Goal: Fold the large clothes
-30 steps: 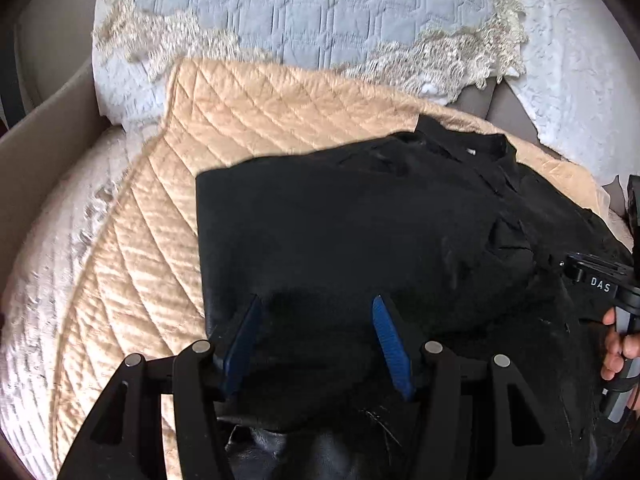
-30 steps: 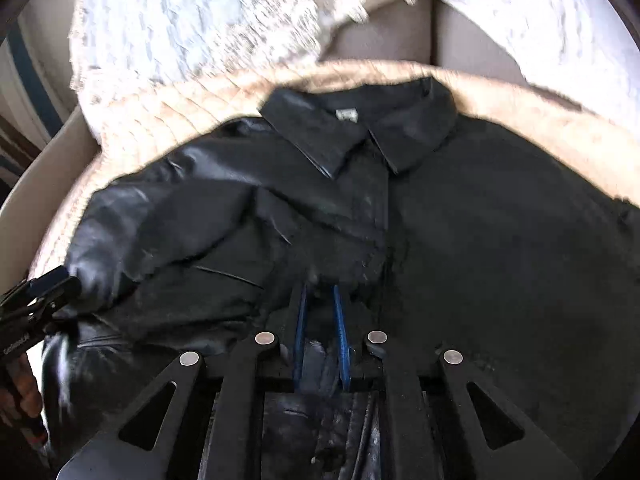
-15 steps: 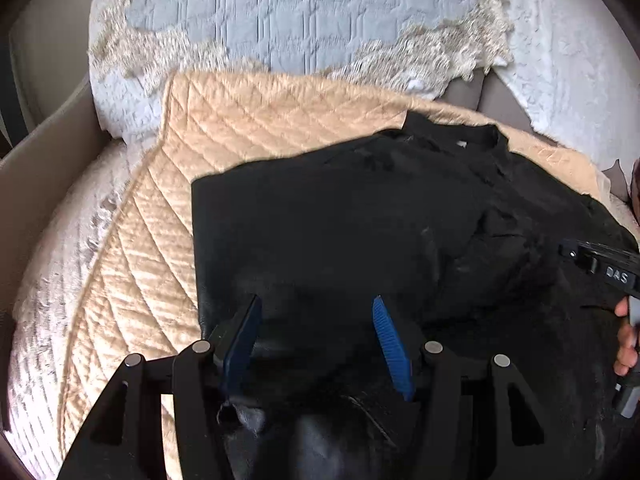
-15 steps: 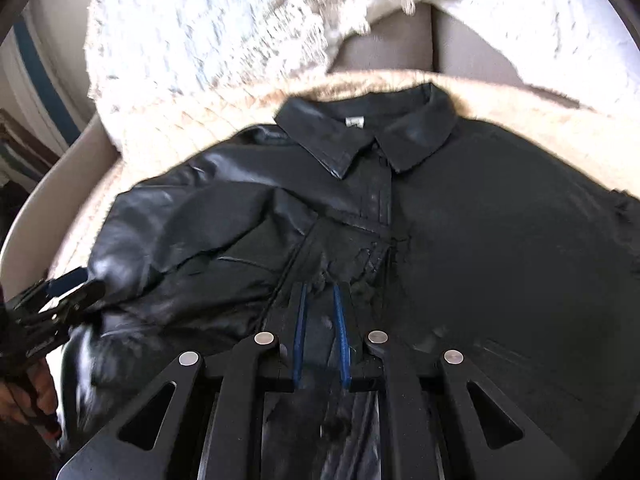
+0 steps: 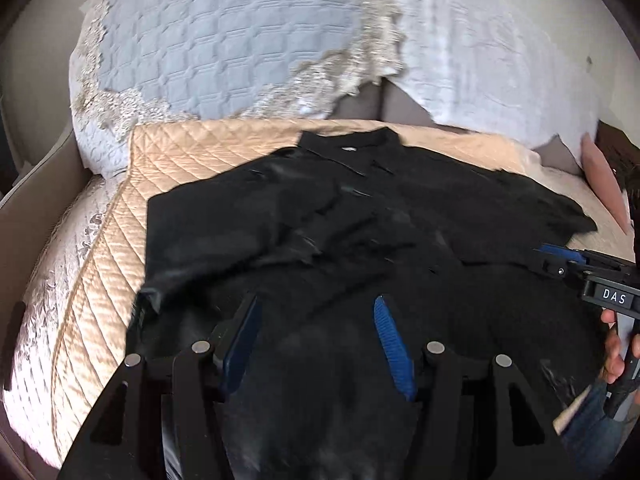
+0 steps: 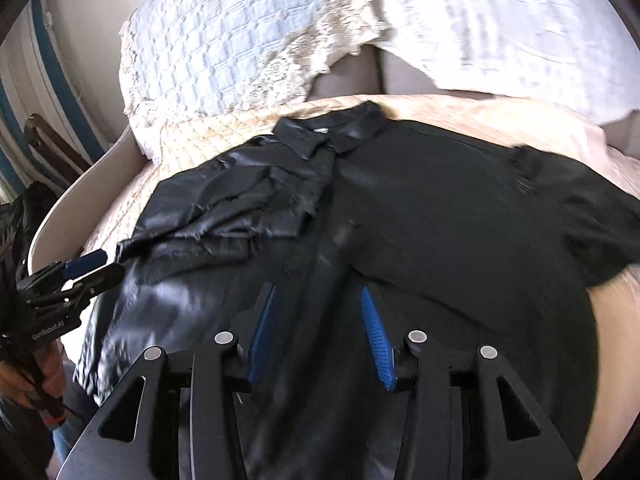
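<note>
Shirt: black shirt (image 6: 420,208) spread on the beige quilt (image 5: 192,160), collar far from both grippers.
Left gripper (image 5: 316,344): jaws wide, nothing gripped.
Right gripper (image 6: 318,332): jaws just opened, shirt beneath.
Lettering: "DAS" on right gripper body.

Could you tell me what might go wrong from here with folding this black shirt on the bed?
1. The left sleeve lies folded in but bunched and wrinkled; it may spring back or leave a lumpy fold.
2. The right gripper has just been opening, pads apart over the black shirt front; a blue pad could snag cloth while lifting away.
3. The right sleeve hangs near the quilt edge and may slide off.
</note>
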Tool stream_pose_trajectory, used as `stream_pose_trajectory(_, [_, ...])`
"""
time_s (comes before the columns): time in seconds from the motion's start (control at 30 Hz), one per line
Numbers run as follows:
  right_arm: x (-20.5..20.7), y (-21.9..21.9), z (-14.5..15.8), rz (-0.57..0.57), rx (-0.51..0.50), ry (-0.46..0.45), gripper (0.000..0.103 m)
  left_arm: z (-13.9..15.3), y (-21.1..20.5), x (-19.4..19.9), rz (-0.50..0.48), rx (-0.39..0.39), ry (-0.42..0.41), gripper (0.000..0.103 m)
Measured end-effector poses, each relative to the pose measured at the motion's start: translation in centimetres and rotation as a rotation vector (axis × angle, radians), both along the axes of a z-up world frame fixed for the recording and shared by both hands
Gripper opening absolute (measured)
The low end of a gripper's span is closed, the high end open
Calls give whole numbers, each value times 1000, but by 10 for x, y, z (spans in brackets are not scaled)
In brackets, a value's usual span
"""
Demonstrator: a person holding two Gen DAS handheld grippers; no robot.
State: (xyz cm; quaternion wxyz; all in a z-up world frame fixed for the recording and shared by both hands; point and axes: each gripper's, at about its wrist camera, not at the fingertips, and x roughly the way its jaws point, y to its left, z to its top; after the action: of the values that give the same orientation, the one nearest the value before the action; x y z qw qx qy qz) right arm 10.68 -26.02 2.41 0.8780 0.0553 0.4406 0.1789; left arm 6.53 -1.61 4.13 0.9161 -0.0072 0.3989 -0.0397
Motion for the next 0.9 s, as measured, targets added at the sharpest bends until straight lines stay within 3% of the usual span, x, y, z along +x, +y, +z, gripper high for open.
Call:
stream_pose_trajectory(0.2, [-25, -40, 2, -59, -1, -4, 45, 0, -33, -13, -48, -1, 15, 62])
stream_pose_trajectory(0.33, [-26, -67, -2, -113, 23, 3, 56, -1, -51, -13, -78, 11, 17, 63])
stream_pose_trajectory(0.5, [-18, -104, -10, -175, 41, 15, 58, -7, -59, -4, -91, 16, 20, 66])
stream_pose_trajectory(0.67, [4, -157, -22, -275, 59, 41, 58, -21, -44, 17, -72, 2, 35, 67])
stream_pose_trajectory(0.9, [44, -267, -48, -543, 119, 84, 58, -43, -4, 49, 23, 21, 53, 67])
